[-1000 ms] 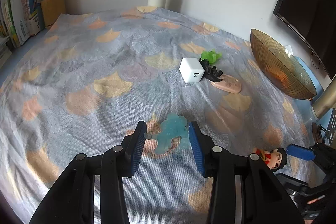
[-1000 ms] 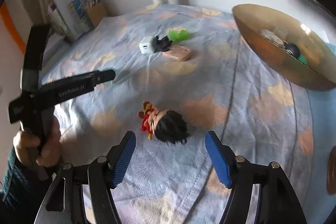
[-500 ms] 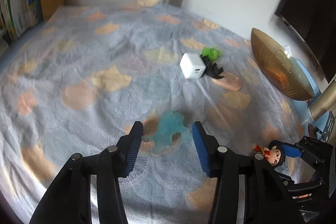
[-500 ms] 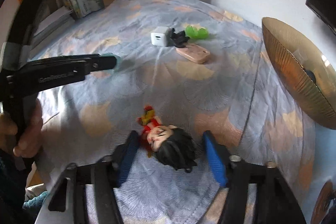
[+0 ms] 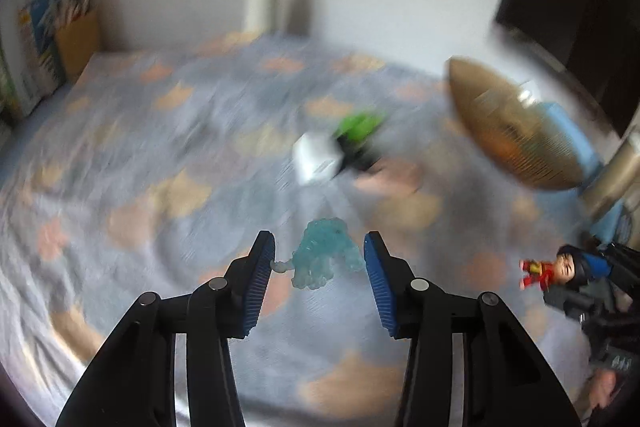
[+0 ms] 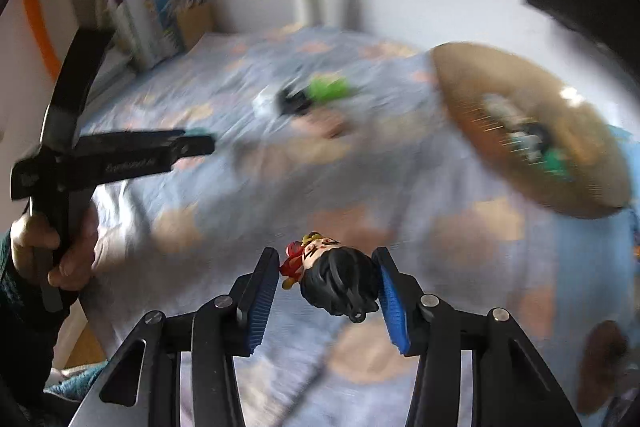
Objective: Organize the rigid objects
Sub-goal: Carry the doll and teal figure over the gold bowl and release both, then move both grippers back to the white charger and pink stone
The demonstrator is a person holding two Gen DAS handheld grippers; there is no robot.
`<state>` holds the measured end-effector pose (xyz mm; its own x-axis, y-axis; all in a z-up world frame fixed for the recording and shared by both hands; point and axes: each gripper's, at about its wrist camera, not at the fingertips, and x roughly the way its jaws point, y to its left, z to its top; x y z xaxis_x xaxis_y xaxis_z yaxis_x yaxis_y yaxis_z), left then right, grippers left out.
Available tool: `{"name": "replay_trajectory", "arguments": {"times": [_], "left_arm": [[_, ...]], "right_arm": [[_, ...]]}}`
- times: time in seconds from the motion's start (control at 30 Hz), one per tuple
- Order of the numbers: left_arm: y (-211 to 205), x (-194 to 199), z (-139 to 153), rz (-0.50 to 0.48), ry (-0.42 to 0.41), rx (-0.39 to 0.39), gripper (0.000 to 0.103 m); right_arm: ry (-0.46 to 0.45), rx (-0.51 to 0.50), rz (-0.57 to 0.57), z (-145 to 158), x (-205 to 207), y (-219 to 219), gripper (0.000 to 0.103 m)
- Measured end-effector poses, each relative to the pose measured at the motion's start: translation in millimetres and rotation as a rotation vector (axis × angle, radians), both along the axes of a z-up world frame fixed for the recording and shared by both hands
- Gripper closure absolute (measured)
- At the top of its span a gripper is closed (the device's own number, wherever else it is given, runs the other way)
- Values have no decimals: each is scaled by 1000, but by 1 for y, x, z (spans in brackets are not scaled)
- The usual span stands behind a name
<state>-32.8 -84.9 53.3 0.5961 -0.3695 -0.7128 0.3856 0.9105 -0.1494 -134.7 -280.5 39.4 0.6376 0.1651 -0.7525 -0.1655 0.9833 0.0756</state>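
- Both figures, lifted off the cloth since the earlier frame: left gripper (image 5: pixel 319 261) holds blue figure (image 5: pixel 324 254); right gripper (image 6: pixel 328 277), having closed, clamps doll (image 6: pixel 334 277).
- Far right: gold bowl (image 6: pixel 532 131); cube and clutter far centre.

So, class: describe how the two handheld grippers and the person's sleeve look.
Both the left gripper and right gripper have glossy black linked arms with round silver rivets and ribbed blue pads lining the jaws. Seen from the right wrist view, the left gripper's black side carries pale lettering, too blurred to read. The sleeve is dark.
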Motion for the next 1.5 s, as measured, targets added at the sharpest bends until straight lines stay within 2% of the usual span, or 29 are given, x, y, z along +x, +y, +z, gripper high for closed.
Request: {"name": "replay_trajectory", "arguments": {"times": [0.17,0.33,0.43,0.53,0.77,0.8,0.83,0.9,0.97,1.07,1.23,1.37,1.5], "left_arm": [[-53,-2,60,-115,-131,-42,60],[-113,14,94,-215,-181,-67,60],[-143,29,92,-244,-156,-68,60],[-166,42,79,-260,-108,-62,60],[-191,47,54,-265,-62,-52,57],[-191,48,53,-266,-55,-56,51],[-191,48,53,-264,-45,-50,39],[-183,46,56,-255,-58,-53,28],[-165,42,64,-230,-91,-60,28],[-130,33,79,-179,-137,-63,28],[-54,21,92,-22,-186,-82,26],[5,18,81,110,-173,-75,25],[48,23,46,217,-109,-33,25]], "right_arm": [[-121,0,-112,52,-8,-49,56],[-218,-7,-234,92,6,-92,56],[-225,14,-286,102,16,-114,56],[-205,44,-319,98,26,-130,56],[-119,107,-333,66,43,-150,56],[-110,109,-336,62,46,-152,55],[-98,107,-341,58,49,-153,55],[-79,97,-369,55,51,-156,47],[-97,96,-396,59,46,-161,46],[-135,113,-405,73,32,-161,39],[-176,108,-342,94,21,-125,36],[-199,99,-222,100,21,-71,18],[-173,65,-118,79,25,-15,17]]}}
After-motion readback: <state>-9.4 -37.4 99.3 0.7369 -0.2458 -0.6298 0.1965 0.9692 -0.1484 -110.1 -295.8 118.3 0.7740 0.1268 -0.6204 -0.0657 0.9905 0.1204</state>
